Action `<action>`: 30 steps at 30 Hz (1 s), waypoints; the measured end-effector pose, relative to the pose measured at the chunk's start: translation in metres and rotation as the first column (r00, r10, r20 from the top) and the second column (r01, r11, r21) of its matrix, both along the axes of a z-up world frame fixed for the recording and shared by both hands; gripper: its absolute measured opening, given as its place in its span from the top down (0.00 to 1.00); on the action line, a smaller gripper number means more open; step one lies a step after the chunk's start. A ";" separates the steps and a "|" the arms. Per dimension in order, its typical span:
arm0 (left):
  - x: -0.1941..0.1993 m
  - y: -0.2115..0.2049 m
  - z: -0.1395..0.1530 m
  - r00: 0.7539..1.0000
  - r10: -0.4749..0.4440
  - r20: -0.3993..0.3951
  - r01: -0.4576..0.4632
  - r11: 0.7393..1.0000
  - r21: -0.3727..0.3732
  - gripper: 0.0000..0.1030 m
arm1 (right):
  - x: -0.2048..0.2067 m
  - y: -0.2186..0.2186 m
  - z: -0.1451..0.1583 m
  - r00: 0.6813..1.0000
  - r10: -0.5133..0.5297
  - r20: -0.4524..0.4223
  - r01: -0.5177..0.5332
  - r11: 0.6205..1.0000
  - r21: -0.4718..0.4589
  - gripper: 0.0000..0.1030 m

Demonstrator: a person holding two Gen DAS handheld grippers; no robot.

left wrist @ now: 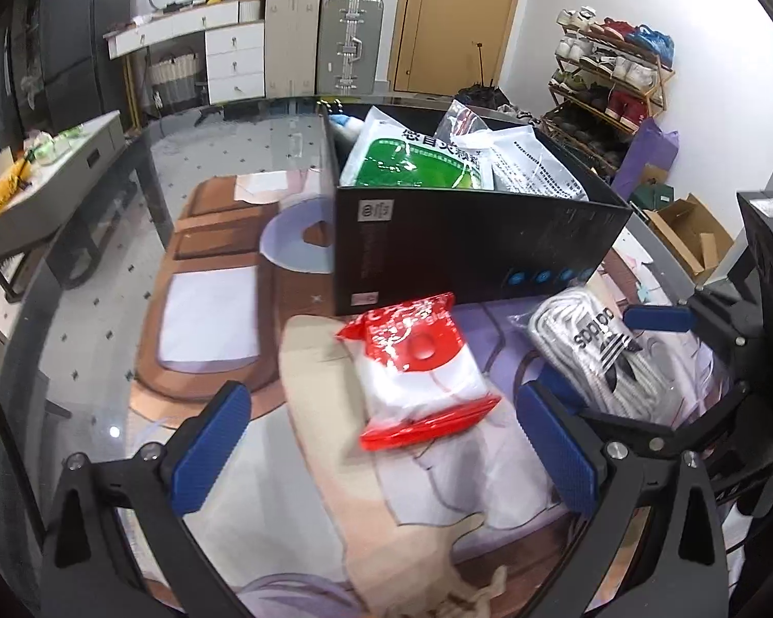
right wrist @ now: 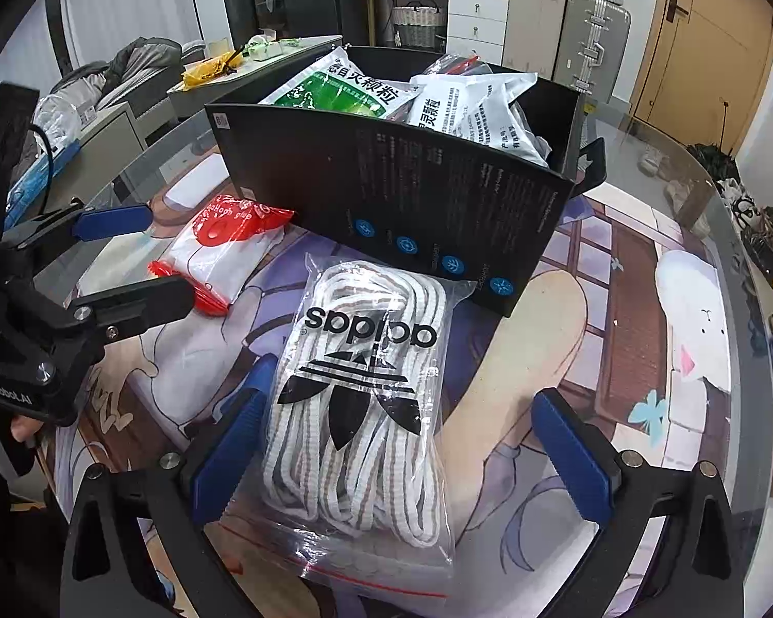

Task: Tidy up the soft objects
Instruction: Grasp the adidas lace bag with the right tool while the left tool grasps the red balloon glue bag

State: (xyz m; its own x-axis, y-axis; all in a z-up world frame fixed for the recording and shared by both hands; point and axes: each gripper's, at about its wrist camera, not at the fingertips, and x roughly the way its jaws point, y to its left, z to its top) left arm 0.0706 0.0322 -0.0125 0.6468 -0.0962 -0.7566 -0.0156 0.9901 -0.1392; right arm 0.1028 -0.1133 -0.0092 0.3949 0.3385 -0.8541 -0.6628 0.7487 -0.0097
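Observation:
A red-and-white packet (left wrist: pixel 417 371) lies flat on the printed mat, close against the front wall of a black box (left wrist: pixel 464 252). My left gripper (left wrist: pixel 384 443) is open, one finger on each side of the packet's near end. A clear bag of white laces (right wrist: pixel 366 412) with a black logo lies on the mat between the wide-open fingers of my right gripper (right wrist: pixel 402 453); its left pad (right wrist: pixel 232 453) is against the bag's edge. The black box (right wrist: pixel 397 190) holds a green-and-white bag (right wrist: pixel 345 87) and a white printed bag (right wrist: pixel 479 113). The right wrist view also shows the left gripper (right wrist: pixel 144 257) around the red packet (right wrist: pixel 221 247).
The mat lies on a round glass table (left wrist: pixel 129 165). A grey side table (left wrist: pixel 51 175) with clutter stands to the left. Suitcases (left wrist: pixel 345 46), white drawers, a wooden door and a shoe rack (left wrist: pixel 608 82) line the far wall. A cardboard box (left wrist: pixel 685 232) sits on the floor.

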 end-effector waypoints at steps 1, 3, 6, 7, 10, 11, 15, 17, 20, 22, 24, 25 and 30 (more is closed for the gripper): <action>0.001 0.000 0.000 1.000 0.000 -0.005 0.000 1.000 -0.005 0.00 | 0.000 -0.001 0.000 1.000 -0.003 0.002 0.003 1.000 -0.001 0.01; 0.003 -0.002 0.000 1.000 -0.005 -0.005 0.005 1.000 -0.007 0.00 | 0.001 -0.003 0.001 1.000 -0.003 0.006 0.003 1.000 0.001 0.05; 0.006 -0.004 -0.001 1.000 -0.008 -0.009 0.008 1.000 -0.009 0.00 | 0.000 -0.009 0.006 1.000 -0.002 0.018 0.002 1.000 0.010 0.20; 0.007 -0.005 -0.001 1.000 -0.007 -0.009 0.007 1.000 -0.005 0.00 | 0.001 -0.011 0.007 1.000 -0.004 0.020 0.003 1.000 0.013 0.25; 0.011 -0.010 -0.001 1.000 -0.015 -0.014 0.015 1.000 0.002 0.00 | 0.000 -0.013 0.008 1.000 0.003 0.024 -0.004 1.000 0.014 0.30; 0.013 -0.012 -0.002 1.000 -0.016 -0.018 0.017 1.000 0.008 0.00 | -0.001 -0.014 0.009 1.000 0.008 0.024 -0.009 1.000 0.014 0.33; 0.016 -0.015 -0.003 0.999 -0.022 -0.032 0.023 1.000 0.021 0.00 | -0.005 -0.015 0.011 0.999 0.029 0.033 -0.029 1.000 0.005 0.35; 0.018 -0.017 -0.004 0.999 -0.019 -0.041 0.021 0.999 0.032 0.02 | -0.005 -0.019 0.011 0.999 0.034 0.030 -0.034 0.999 0.010 0.35; 0.019 -0.018 -0.005 0.999 -0.022 -0.049 0.024 0.999 0.037 0.04 | -0.005 -0.024 0.011 0.999 0.041 0.018 -0.041 0.999 0.016 0.42; 0.020 -0.019 -0.006 0.998 -0.029 -0.055 0.031 0.999 0.040 0.12 | -0.006 -0.025 0.012 0.999 0.048 0.015 -0.048 0.999 0.020 0.46; 0.020 -0.021 -0.005 0.998 -0.032 -0.052 0.035 0.998 0.053 0.14 | -0.008 -0.025 0.012 0.998 0.058 0.019 -0.058 0.998 0.018 0.48; 0.019 -0.023 -0.005 0.998 -0.038 -0.051 0.040 0.998 0.056 0.16 | -0.009 -0.025 0.013 0.998 0.060 0.020 -0.061 0.998 0.017 0.49; 0.017 -0.025 -0.003 0.999 -0.037 -0.035 0.039 0.997 0.068 0.37 | -0.013 -0.025 0.016 0.997 0.077 0.022 -0.078 0.997 0.028 0.53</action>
